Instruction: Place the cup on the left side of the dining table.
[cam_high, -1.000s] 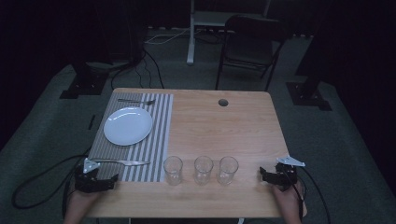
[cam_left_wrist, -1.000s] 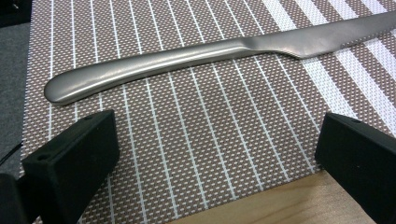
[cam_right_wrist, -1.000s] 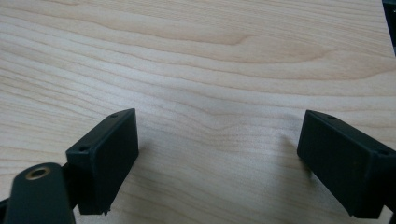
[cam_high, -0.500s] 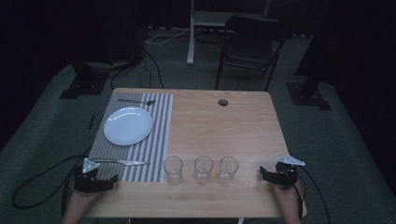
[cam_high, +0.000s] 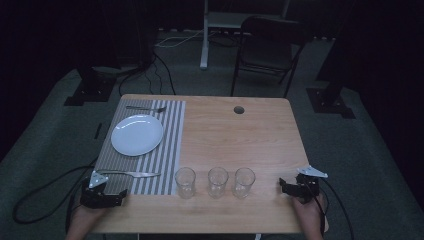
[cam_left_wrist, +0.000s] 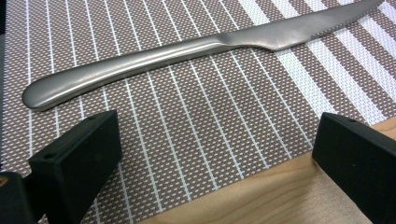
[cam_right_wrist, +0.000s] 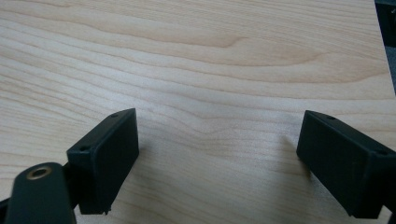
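L gripper (cam_left_wrist: 210, 154) has just been closing a touch w/ jaws wide and nothing between, knife (cam_left_wrist: 187, 51) flat on placemat (cam_left_wrist: 196, 140) just ahead (R gripper (cam_right_wrist: 215, 154) gaping, empty): thin handle may skid when pinched.

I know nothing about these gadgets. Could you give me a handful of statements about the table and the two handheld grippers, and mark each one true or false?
1. Three empty glasses stand in a row near the front edge of the table. True.
2. The knife is clamped in the left gripper. False: it lies on the striped placemat just beyond the open jaws, untouched.
3. The plate sits on the placemat. True.
4. The right gripper holds a glass. False: its jaws stand open over bare wood.
5. A fork lies beyond the plate. True.
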